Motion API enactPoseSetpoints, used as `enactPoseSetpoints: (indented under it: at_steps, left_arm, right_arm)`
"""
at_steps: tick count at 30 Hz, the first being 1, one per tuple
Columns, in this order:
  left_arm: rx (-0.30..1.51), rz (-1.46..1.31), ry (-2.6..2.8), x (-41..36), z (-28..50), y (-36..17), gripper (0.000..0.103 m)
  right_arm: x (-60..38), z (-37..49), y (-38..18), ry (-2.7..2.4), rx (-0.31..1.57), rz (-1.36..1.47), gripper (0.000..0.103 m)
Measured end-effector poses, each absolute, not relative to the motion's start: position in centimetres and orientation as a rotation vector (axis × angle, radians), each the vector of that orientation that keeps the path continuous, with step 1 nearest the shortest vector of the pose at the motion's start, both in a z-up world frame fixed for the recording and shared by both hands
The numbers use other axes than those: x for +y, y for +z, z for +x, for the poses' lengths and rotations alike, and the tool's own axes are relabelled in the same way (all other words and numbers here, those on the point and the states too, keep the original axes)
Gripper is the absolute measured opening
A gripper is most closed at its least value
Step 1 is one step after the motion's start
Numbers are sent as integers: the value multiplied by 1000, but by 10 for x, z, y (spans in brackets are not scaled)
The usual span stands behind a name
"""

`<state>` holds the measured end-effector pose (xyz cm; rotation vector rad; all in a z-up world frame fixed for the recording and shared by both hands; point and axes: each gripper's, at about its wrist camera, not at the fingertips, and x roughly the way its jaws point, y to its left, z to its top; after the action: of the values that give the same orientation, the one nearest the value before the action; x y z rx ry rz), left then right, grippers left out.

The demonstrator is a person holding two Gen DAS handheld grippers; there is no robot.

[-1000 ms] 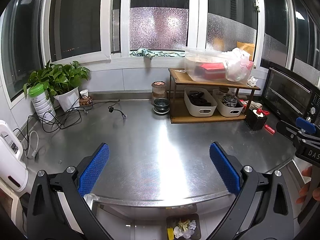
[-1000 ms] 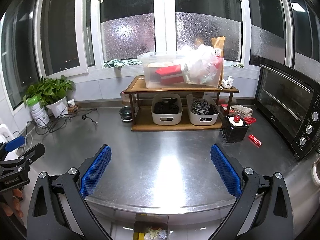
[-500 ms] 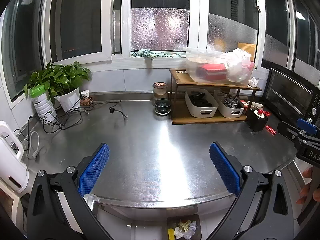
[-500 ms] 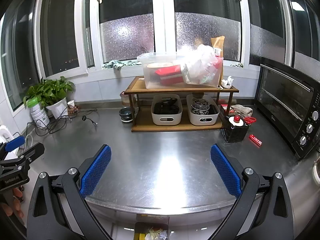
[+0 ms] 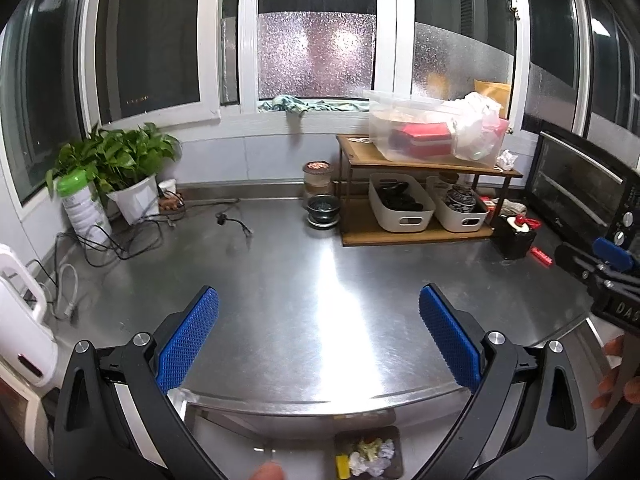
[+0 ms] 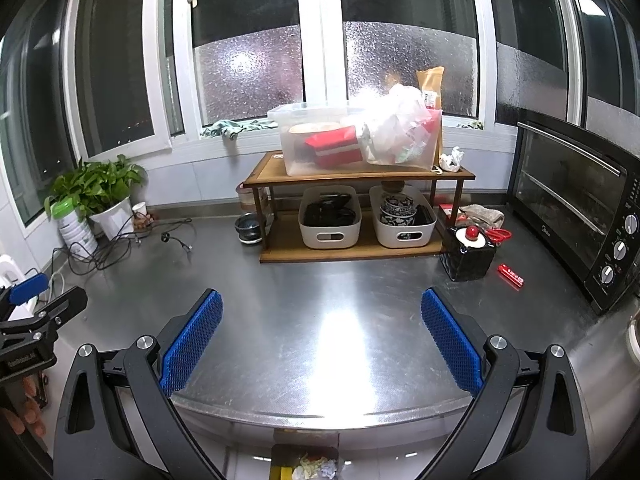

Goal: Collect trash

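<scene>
1. Nearest of all, below the counter's front edge, a small bin (image 5: 368, 458) sits on the floor with crumpled scraps already in it. That looks like the place for whatever gets collected.
2. Both grippers hang just off that edge, side by side. The left gripper (image 5: 319, 324) has its blue pads (image 5: 188, 340) spread wide and holds nothing; the right gripper (image 6: 322, 326) is spread just as wide and is also empty.
3. The steel counter (image 6: 328, 292) in front of them is bare across its middle, so I judge the step in hand to be finding the next piece of trash.
4. Further back, the likeliest candidate is a crumpled white wad (image 6: 451, 159) on the top of the wooden shelf (image 6: 356, 178), just beside the clear storage tub (image 6: 320, 140). A small red item (image 6: 511, 272) lies near the toaster oven (image 6: 576, 200); I cannot tell whether it is trash.
5. To do it well, I would send the right gripper, come in level over the shelf top, and pinch the wad lightly without nudging the tub.
6. Farthest left, the loose cables (image 5: 120, 236) and potted plant (image 5: 116, 164) should be avoided.
</scene>
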<state>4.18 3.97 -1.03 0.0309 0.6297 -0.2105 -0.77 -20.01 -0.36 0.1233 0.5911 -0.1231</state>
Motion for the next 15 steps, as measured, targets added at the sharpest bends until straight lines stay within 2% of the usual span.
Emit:
enactPoseSetpoints:
  at_steps: [15]
  left_arm:
    - [636, -4, -231, 40, 38, -12, 95]
  right_arm:
    - [-203, -7, -9, -116, 610, 137, 100]
